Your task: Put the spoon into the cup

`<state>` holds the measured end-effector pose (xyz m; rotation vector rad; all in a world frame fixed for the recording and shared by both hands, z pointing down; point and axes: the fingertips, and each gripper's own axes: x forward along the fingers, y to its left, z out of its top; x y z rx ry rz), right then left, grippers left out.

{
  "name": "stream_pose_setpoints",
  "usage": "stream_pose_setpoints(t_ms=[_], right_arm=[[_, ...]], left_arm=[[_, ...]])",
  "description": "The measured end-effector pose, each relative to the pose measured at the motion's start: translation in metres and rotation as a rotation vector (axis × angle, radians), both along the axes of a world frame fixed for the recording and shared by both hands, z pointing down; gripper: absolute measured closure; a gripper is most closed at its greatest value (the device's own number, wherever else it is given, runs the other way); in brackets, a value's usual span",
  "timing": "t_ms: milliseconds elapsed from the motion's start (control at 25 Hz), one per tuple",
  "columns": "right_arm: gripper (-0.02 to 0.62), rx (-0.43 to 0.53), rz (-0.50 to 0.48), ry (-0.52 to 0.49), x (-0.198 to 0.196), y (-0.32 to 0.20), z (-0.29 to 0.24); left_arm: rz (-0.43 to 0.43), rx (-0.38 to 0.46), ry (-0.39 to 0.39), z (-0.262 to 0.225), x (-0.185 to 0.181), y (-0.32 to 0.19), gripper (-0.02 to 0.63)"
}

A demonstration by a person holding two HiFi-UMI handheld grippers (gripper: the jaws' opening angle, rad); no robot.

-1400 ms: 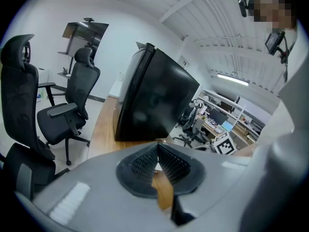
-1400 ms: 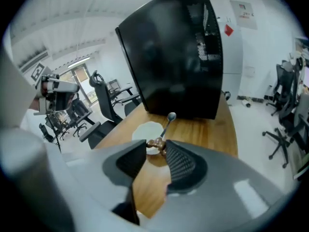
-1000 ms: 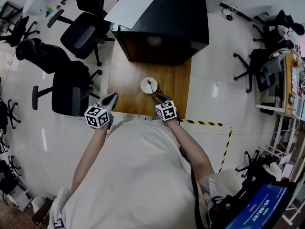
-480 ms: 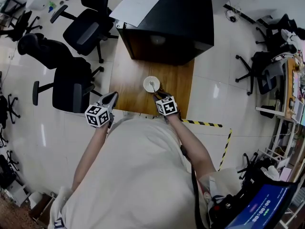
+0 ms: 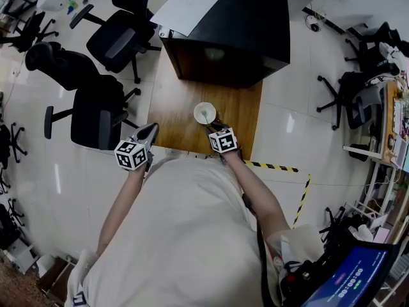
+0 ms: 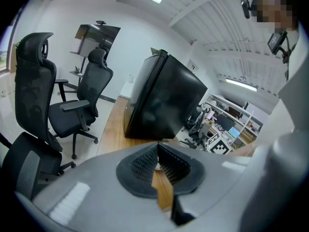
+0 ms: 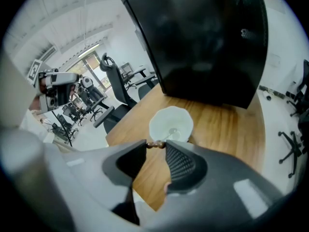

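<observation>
A white cup stands on the wooden table, near its front edge. The spoon leans in the cup with its bowl on the bottom and its thin handle slanting out over the rim. My right gripper is just in front of the cup, shut on the brown end of the spoon's handle. My left gripper hovers at the table's front left corner, well left of the cup, shut and holding nothing.
A big black cabinet with a white sheet of paper on top fills the table's far end. Black office chairs stand left of the table. Yellow-black tape marks the floor at the right.
</observation>
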<state>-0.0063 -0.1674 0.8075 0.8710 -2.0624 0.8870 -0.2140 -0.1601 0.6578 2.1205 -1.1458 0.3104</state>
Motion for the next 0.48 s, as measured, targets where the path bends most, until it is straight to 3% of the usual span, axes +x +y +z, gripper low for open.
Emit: stream_pose_setpoints(t_ms=[480], right_arm=[[0.469, -0.012, 0.006, 0.008, 0.0007, -0.0031, 0.0105]], left_arm=[[-0.018, -0.001, 0.002, 0.0007, -0.0056, 0.0027, 0.606]])
